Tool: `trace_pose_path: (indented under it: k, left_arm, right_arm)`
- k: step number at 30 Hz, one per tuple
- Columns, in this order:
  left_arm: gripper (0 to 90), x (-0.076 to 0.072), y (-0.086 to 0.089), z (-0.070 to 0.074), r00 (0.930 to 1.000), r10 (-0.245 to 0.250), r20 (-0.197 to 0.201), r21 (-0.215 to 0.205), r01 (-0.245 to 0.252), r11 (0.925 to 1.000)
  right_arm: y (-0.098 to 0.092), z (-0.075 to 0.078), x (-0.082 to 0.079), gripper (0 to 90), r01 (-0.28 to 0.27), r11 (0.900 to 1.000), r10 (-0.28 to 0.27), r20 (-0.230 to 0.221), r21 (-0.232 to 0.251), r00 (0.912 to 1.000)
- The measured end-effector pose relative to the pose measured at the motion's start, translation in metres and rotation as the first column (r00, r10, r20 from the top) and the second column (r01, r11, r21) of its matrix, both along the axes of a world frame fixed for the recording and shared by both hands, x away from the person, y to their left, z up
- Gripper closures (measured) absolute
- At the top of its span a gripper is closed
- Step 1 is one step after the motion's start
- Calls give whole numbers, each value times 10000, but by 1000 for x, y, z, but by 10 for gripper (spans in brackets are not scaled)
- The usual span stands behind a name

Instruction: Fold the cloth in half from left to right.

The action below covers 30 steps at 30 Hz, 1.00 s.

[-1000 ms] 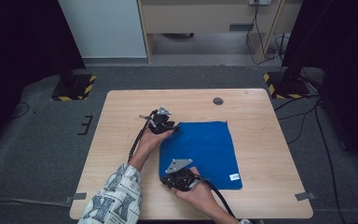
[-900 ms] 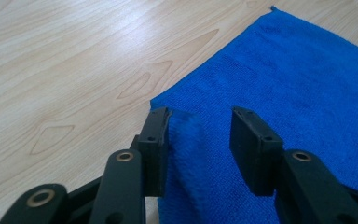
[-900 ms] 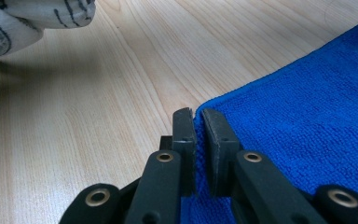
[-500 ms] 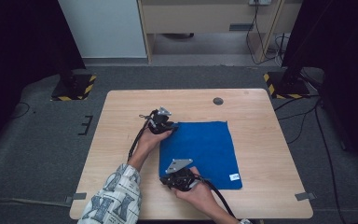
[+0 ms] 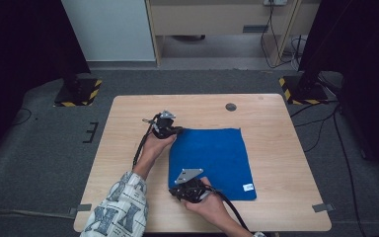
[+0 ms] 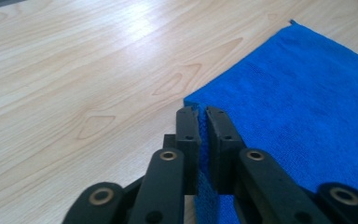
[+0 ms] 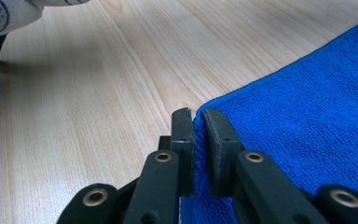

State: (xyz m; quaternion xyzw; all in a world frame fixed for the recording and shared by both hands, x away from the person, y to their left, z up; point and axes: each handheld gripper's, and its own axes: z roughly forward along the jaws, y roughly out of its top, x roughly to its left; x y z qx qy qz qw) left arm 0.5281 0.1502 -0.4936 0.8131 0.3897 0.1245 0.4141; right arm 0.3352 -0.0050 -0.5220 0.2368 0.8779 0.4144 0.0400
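High view: both grippers' jaws on blue cloth (image 5: 212,158) corners

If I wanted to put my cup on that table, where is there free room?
The table is bare left of the blue cloth, along the far edge around the small dark disc, and in the strip right of the cloth. It is crowded where the left gripper and right gripper pinch the cloth's left corners.

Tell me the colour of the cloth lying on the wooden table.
The square terry cloth is bright, plain blue; the left gripper view shows it best.
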Motion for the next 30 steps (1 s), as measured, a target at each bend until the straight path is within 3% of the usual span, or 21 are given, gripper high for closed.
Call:
trace_pose_path:
  k: [7,15,22,30]
  left_arm:
    - [870,0,13,12,9984,398,401,123,-403,9991]
    - [871,-3,27,22,9976,570,384,398,-585,9975]
    - [873,-3,34,34,9978,578,316,484,-593,9971]
    - [873,-4,47,45,9980,548,314,535,-564,9970]
  right_arm:
    - [3,9,-6,862,-36,9997,30,230,252,9997]
    - [12,29,-21,874,-99,9987,51,963,492,9953]
    - [22,44,-30,879,-221,9984,131,1664,522,9860]
    - [37,57,-36,881,-211,9979,83,2032,608,9791]
